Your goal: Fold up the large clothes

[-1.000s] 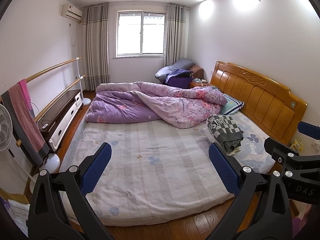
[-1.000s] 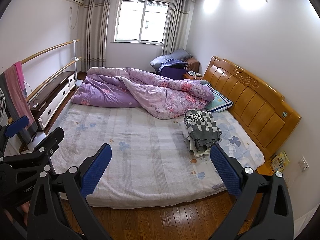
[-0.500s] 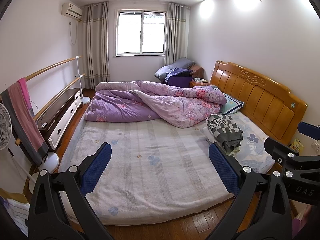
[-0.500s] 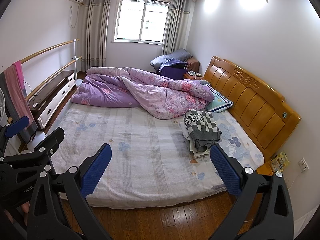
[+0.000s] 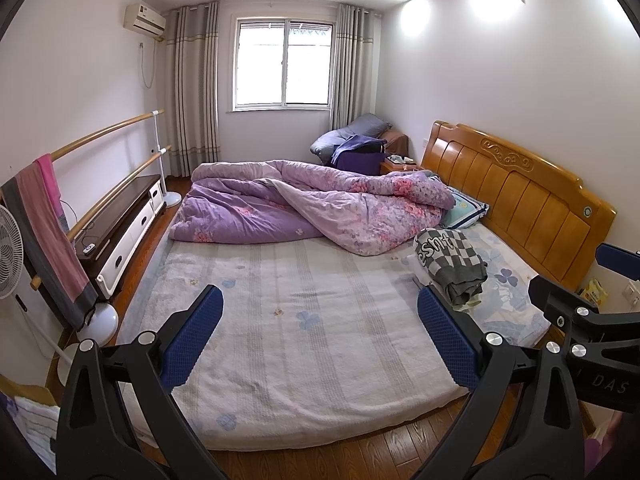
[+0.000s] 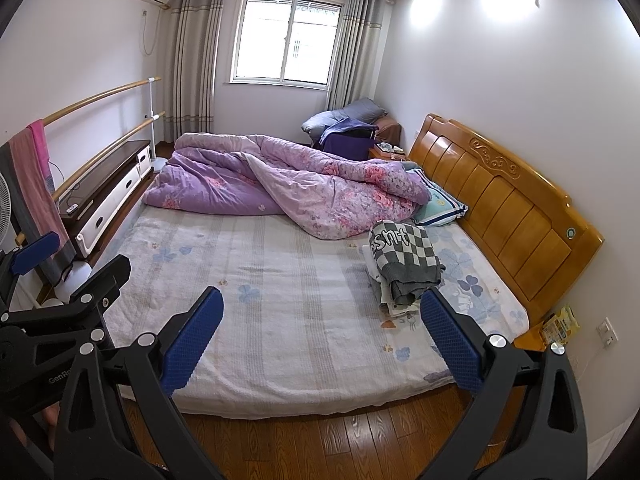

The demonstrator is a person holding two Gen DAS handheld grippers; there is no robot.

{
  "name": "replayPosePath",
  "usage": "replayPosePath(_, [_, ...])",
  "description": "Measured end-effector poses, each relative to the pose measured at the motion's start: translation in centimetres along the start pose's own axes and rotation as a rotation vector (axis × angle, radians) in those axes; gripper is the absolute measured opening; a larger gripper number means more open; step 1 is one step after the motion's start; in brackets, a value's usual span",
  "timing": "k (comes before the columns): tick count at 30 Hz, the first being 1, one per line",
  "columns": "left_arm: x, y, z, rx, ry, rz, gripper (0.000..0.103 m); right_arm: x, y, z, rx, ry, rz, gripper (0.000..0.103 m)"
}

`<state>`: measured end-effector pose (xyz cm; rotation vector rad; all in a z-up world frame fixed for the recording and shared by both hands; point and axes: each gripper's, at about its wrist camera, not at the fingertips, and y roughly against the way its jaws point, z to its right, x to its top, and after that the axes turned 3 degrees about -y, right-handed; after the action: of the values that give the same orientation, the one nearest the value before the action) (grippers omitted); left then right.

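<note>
Both the left gripper (image 5: 318,338) and right gripper (image 6: 320,338) are held wide open and empty, well short of the checkered sweater (image 6: 404,258) beside the wooden headboard (image 6: 504,204).

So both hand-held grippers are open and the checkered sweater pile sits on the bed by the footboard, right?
Not the footboard: the checkered sweater pile sits by the wooden headboard, as the right wrist view shows. Both hand-held grippers, left and right, are open.

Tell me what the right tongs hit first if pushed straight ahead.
Probably the bare bedsheet: the open right tongs aim at it, left of the clothes pile. Nothing shows in between, though depth is unclear.
</note>
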<state>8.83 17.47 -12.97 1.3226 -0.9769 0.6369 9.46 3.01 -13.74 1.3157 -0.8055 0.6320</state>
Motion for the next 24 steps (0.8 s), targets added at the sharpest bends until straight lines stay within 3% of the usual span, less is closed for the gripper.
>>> replayPosePath(24, [-0.3,-1.1,0.4,-0.011,0.012,-0.01,0.098,0.3,-1.2,0.5,0.003,0.003,-0.009,0.095])
